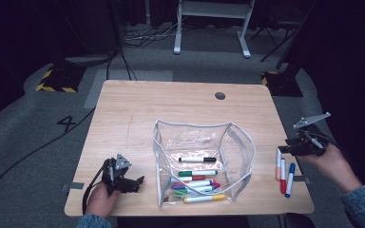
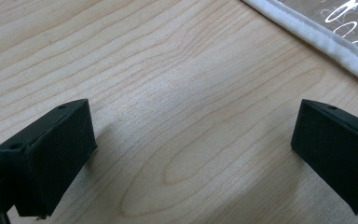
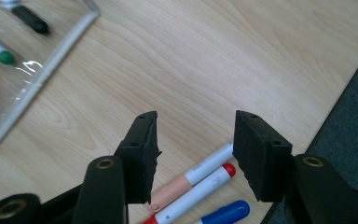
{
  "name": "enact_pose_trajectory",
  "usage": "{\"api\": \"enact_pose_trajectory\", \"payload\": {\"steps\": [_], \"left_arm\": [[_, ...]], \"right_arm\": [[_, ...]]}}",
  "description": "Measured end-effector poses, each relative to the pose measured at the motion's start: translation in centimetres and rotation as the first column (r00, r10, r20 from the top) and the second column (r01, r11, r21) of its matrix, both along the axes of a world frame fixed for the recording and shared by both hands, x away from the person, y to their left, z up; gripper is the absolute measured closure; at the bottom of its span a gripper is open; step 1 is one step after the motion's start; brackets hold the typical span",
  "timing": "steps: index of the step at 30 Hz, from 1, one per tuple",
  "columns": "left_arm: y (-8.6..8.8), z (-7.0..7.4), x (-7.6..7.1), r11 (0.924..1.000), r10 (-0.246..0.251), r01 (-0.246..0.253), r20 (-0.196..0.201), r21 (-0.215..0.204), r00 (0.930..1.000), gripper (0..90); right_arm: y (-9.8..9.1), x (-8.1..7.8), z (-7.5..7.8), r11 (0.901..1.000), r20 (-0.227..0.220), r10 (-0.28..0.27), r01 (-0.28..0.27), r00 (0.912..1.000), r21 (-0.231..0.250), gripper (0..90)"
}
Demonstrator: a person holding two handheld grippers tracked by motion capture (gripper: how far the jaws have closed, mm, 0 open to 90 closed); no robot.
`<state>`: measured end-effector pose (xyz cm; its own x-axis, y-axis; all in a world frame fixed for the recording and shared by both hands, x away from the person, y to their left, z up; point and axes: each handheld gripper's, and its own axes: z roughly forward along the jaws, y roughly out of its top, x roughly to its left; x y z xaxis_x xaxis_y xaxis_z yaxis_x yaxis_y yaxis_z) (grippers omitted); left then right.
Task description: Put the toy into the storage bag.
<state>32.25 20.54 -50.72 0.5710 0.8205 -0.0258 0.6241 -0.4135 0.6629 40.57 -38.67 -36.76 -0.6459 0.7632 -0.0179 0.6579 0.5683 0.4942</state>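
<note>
Your desk (image 1: 138,109) is the biggest thing here, and a clear bag (image 1: 202,159) with a white edge stands open in the middle of it, with many pens lying inside.

Your right hand (image 1: 332,161) is up over the right edge of the desk, tipped down toward it. Your right tool (image 1: 285,148) has its jaws apart, with nothing between them and nothing touching them. Three pens lie side by side on the desk just under that tool: a peach pen (image 3: 193,177), a red pen (image 3: 200,193) and a blue pen (image 3: 226,212).

Your left hand (image 1: 102,199) rests low at the near left side of the desk. Your left tool (image 1: 135,183) points toward the bag, jaws wide apart, with bare wood between them.

The left gripper view shows the bag's white edge (image 2: 317,39) just ahead of that tool. The right gripper view shows the pens' colors up close.
</note>
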Motion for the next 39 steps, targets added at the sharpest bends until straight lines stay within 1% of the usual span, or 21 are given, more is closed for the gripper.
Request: {"api": "enact_pose_trajectory", "payload": {"steps": [2,5,8,11,14,16,19,24,26,29,31,32,34,36,39], "left_arm": [[0.0,0.0,0.0,1.0,-0.001,0.001,0.001,0.0,1.0,0.0],[0.0,0.0,0.0,1.0,-0.001,0.001,0.001,0.0,1.0,0.0],[0.0,0.0,0.0,1.0,0.0,0.0,0.0,0.0,1.0,0.0],[0.0,0.0,0.0,1.0,0.0,0.0,0.0,0.0,1.0,0.0],[0.0,0.0,0.0,1.0,0.0,0.0,0.001,-0.001,1.0,0.0],[0.0,0.0,0.0,1.0,0.0,0.0,0.0,0.0,1.0,0.0],[0.0,0.0,0.0,1.0,0.0,0.0,0.0,0.0,1.0,0.0],[0.0,0.0,0.0,1.0,0.0,0.0,0.001,-0.001,1.0,0.0],[0.0,0.0,0.0,1.0,0.0,0.0,0.0,0.0,1.0,0.0],[0.0,0.0,0.0,1.0,0.0,0.0,0.001,0.0,1.0,0.0],[0.0,0.0,0.0,1.0,0.0,0.0,0.0,0.0,1.0,0.0],[0.0,0.0,0.0,1.0,0.0,0.0,0.0,0.0,1.0,0.0],[0.0,0.0,0.0,1.0,-0.001,0.001,0.001,0.0,1.0,0.0],[0.0,0.0,0.0,1.0,0.0,0.0,0.0,0.0,1.0,0.0],[0.0,0.0,0.0,1.0,0.0,0.0,0.0,0.0,1.0,0.0]], "right_arm": [[-0.6,0.2,-1.1,0.9998,-0.021,-0.022,0.022,0.9995,0.004,50.4],[-1.3,0.5,-2.7,0.9988,-0.04,-0.05,0.05,0.998,-0.001,50.5],[-1.7,0.8,-4.2,0.998,-0.072,-0.063,0.063,0.9954,0.0,50.4],[-1.9,1.1,-5.4,0.9967,-0.092,-0.081,0.08,0.9925,-0.014,50.8],[-2.1,1.2,-6.5,0.9958,-0.12,-0.091,0.091,0.9886,-0.008,51.2],[-2.1,1.3,-7.2,0.9959,-0.139,-0.091,0.09,0.9862,-0.009,51.8],[-1.8,1.4,-8.0,0.9963,-0.155,-0.086,0.085,0.9841,-0.013,52.0],[-1.3,1.7,-8.9,0.9953,-0.168,-0.096,0.093,0.9811,-0.027,54.0],[-1.0,1.9,-9.0,0.9949,-0.171,-0.1,0.097,0.9802,-0.029,57.3],[-0.2,2.2,-9.4,0.995,-0.174,-0.096,0.089,0.98,-0.046,62.5],[0.5,2.4,-9.6,0.9942,-0.181,-0.099,0.09,0.9784,-0.06,67.7],[0.8,2.4,-9.6,0.9942,-0.171,-0.094,0.084,0.9807,-0.067,71.1],[1.4,2.4,-9.6,0.9928,-0.163,-0.09,0.076,0.9824,-0.093,75.9],[2.0,2.5,-9.6,0.9928,-0.153,-0.068,0.052,0.9859,-0.108,76.3],[2.4,2.6,-9.5,0.9918,-0.151,-0.061,0.043,0.9867,-0.12,76.6]]}}
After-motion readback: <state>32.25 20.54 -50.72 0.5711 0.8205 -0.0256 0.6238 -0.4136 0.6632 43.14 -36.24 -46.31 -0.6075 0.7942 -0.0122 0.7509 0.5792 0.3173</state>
